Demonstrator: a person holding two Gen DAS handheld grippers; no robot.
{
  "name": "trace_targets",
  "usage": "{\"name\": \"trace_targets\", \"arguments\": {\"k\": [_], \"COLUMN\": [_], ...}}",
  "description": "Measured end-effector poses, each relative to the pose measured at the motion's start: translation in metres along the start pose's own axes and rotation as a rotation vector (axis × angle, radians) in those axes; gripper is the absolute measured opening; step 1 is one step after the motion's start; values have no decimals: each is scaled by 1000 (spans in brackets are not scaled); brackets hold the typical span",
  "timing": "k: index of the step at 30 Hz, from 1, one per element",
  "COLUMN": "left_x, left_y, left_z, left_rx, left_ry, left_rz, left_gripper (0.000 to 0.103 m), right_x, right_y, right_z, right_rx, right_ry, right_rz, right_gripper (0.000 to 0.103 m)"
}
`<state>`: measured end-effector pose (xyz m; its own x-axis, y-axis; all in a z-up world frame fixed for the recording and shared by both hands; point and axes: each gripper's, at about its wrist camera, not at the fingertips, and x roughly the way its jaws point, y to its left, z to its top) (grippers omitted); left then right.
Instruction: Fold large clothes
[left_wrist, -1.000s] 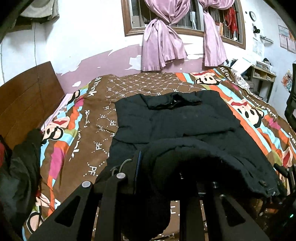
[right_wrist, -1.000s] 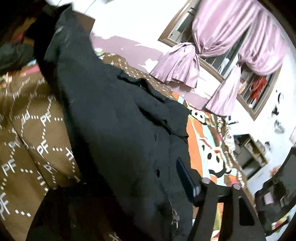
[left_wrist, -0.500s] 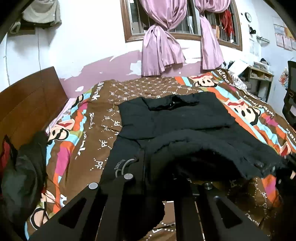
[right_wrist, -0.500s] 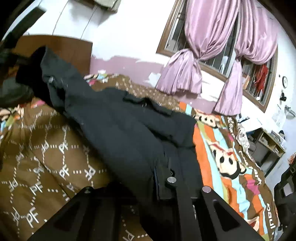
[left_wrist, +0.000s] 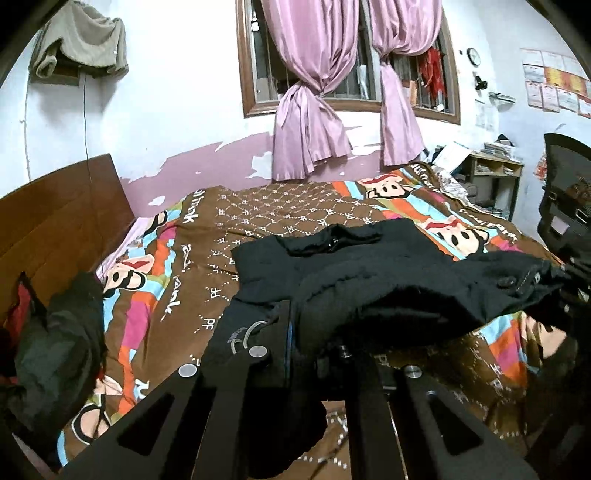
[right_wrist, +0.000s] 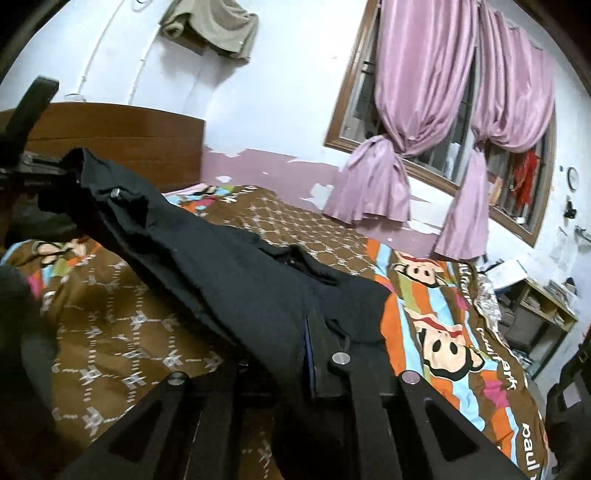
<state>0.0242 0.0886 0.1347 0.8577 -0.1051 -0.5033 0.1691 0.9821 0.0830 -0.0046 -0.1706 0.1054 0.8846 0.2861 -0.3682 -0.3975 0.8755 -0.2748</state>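
Left wrist view: the left tool (left_wrist: 314, 350) is clamped tight on the near hem of a black coat (left_wrist: 332, 266), and cloth spills over and hides most of its right finger. The coat lies across a bed (left_wrist: 288, 203) with a brown and striped cartoon cover; its collar end rests flat toward the far side, while the near hem is raised off the cover in a sagging band that runs to the right edge of the picture, where the right tool (left_wrist: 576, 273) grips it. A dark heap of clothes (left_wrist: 55, 350) sits at the left by the wooden headboard (left_wrist: 55, 214). Pink curtains (left_wrist: 314, 110) hang at the window.

Right wrist view: the right tool (right_wrist: 288, 354) is closed hard on the coat (right_wrist: 221, 266), with the fabric pinched between its fingers. From there the hem stretches up and left, clear of the bed (right_wrist: 461, 332), to the left tool (right_wrist: 48, 170) at the picture's left edge. The rest of the coat lies on the cover.
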Motion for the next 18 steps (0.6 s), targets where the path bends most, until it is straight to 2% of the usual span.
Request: {"name": "trace_targets", "arguments": {"k": [4,6,12,18], "left_x": [-28,-32,-6,29], "left_y": [-3,-6,-7,4], "left_z": [-5,-4,8,38], "left_rx": [33,61,74,78], "left_ry": [-31,-35,-34,-61], "left_rz": [-13,-13,-18,16], "left_gripper": [5,5,5,5], "right_x": [-22,-20,20,64], "right_y": [6,2,-24,-38], "right_z": [10,15,43,70], "right_rx": [-49,-48,-31,-93], "right_ry": [3,27,106,93], "right_rz": [25,36,52,-12], "right_gripper": [8,8,9,9]}}
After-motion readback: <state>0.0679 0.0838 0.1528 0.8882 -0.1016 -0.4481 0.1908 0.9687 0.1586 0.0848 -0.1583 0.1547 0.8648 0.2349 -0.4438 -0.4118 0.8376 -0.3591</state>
